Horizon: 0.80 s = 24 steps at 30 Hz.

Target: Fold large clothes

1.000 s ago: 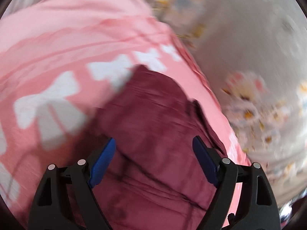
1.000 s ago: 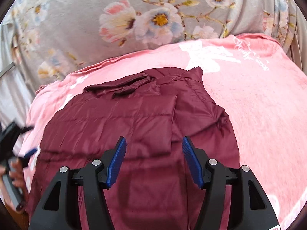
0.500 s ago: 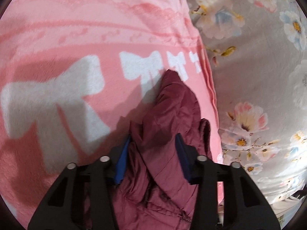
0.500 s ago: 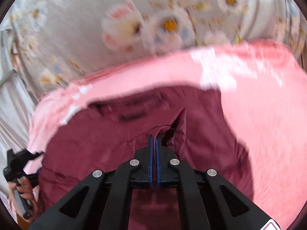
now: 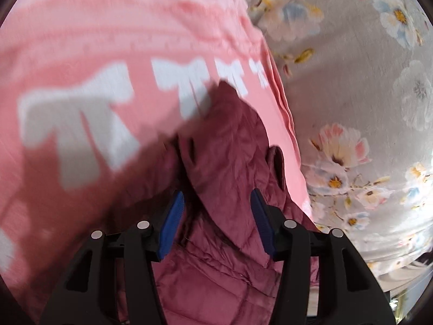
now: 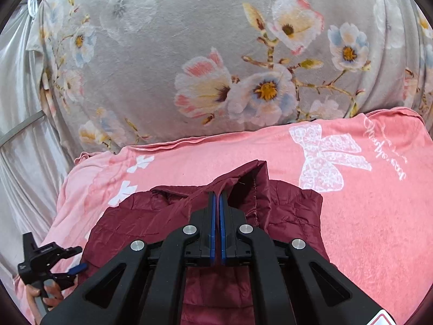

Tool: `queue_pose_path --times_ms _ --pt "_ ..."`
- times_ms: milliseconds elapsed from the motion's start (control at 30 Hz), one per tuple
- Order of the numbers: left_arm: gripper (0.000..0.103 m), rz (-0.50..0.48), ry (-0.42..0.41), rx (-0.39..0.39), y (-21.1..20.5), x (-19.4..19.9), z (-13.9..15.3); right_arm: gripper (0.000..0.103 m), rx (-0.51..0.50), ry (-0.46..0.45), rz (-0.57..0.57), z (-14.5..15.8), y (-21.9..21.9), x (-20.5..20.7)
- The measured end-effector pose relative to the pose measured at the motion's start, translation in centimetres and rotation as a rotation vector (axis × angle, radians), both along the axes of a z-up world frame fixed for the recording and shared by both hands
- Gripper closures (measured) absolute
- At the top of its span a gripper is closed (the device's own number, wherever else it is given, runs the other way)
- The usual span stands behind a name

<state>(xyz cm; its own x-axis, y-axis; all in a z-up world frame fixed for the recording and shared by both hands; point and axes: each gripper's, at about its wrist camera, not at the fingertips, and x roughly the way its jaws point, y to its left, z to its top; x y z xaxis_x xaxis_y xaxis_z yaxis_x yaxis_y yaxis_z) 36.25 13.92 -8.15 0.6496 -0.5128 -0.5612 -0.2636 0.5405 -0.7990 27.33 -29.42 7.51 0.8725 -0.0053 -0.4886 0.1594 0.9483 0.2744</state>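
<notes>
A dark red quilted jacket (image 6: 130, 222) lies on a pink blanket (image 6: 365, 216) with white bows. My right gripper (image 6: 217, 197) is shut on a fold of the jacket and holds its edge lifted into a peak. In the left wrist view the jacket (image 5: 230, 162) is bunched between my blue pads; my left gripper (image 5: 216, 205) stands open around the raised fabric. The left gripper also shows at the lower left of the right wrist view (image 6: 73, 268), at the jacket's left edge.
A grey floral cover (image 6: 216, 54) rises behind the pink blanket and shows on the right of the left wrist view (image 5: 365, 108). Silvery fabric (image 6: 21, 135) hangs at the far left. The blanket's edge (image 5: 284, 103) runs beside the jacket.
My right gripper closed on the jacket fabric and lifted it forward. My left gripper narrowed around the bunched jacket, then opened wider; the jacket is more bunched than a second ago.
</notes>
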Motion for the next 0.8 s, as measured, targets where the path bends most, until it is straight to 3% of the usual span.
queue_pose_path --times_ms 100,300,433,467,633,800 --pt "0.054 0.031 0.041 -0.015 -0.1 1.4 -1.6 0.101 -0.017 -0.004 0.0 0.3 -0.2 -0.2" --pt "0.073 0.092 0.024 0.136 0.6 2.6 -0.7 0.101 -0.016 -0.005 -0.034 0.0 -1.8 -1.2" --pt "0.097 0.056 0.033 0.259 -0.3 3.3 -0.8 0.101 -0.002 0.119 -0.06 -5.0 -2.4 -0.1" --pt "0.099 0.056 0.035 0.28 -0.5 3.2 -0.9 0.101 0.005 0.146 -0.061 -6.2 -2.5 0.2" --pt "0.102 0.067 0.028 0.413 -0.6 2.8 -1.3 0.101 -0.004 0.287 -0.073 -12.9 -2.0 0.7" --pt "0.102 0.051 0.018 0.476 -1.0 2.9 -1.7 0.101 -0.033 0.344 -0.083 -14.9 -1.3 0.8"
